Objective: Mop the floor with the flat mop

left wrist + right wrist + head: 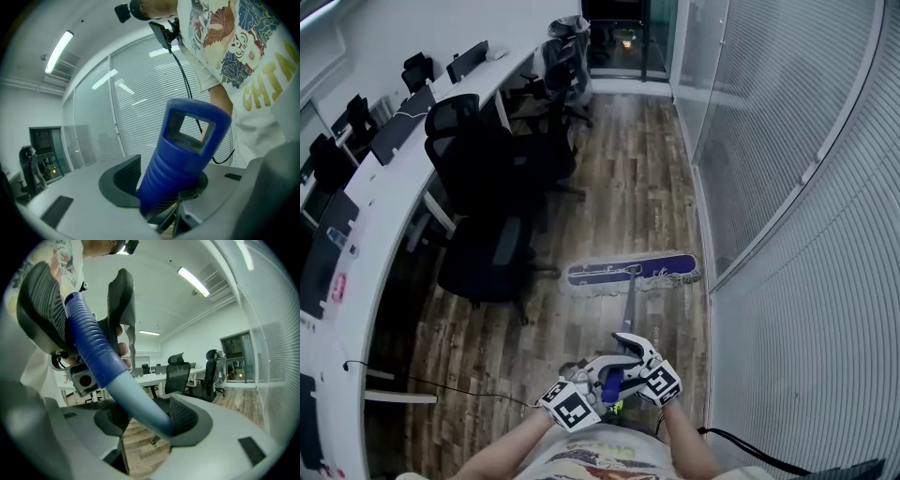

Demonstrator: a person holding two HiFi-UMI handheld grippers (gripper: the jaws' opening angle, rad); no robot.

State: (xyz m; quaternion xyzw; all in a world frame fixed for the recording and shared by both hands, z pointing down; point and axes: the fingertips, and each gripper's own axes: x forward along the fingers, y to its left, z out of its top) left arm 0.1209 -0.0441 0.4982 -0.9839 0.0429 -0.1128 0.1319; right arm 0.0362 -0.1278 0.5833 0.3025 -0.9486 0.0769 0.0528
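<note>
Closest to me, my left gripper (pixel 164 182) is closed on the blue ribbed plastic grip (pixel 183 154) at the very top of the flat mop. My right gripper (pixel 140 420) sits just beside it, a bit lower down, closed on the pale smooth pole (pixel 140 404). So the right one is the nearer of the two to the working end. From my two grippers the pole runs straight away from me and down to the floor. There it meets the long flat mop head with the purple-blue top and white fringe (pixel 630 273). The head lies flat on the brown wooden floor (pixel 628 178) and it lies sideways, left to right, across the way I push. I think the next push goes straight ahead, where the boards look open. The left end of the head is near the feet of a black office chair (pixel 492 253), so it could bump there. The right end is close to the glass wall with white blinds (pixel 787 141). Farther off, more chairs stand along the long white desk (pixel 394 178) on the left.
</note>
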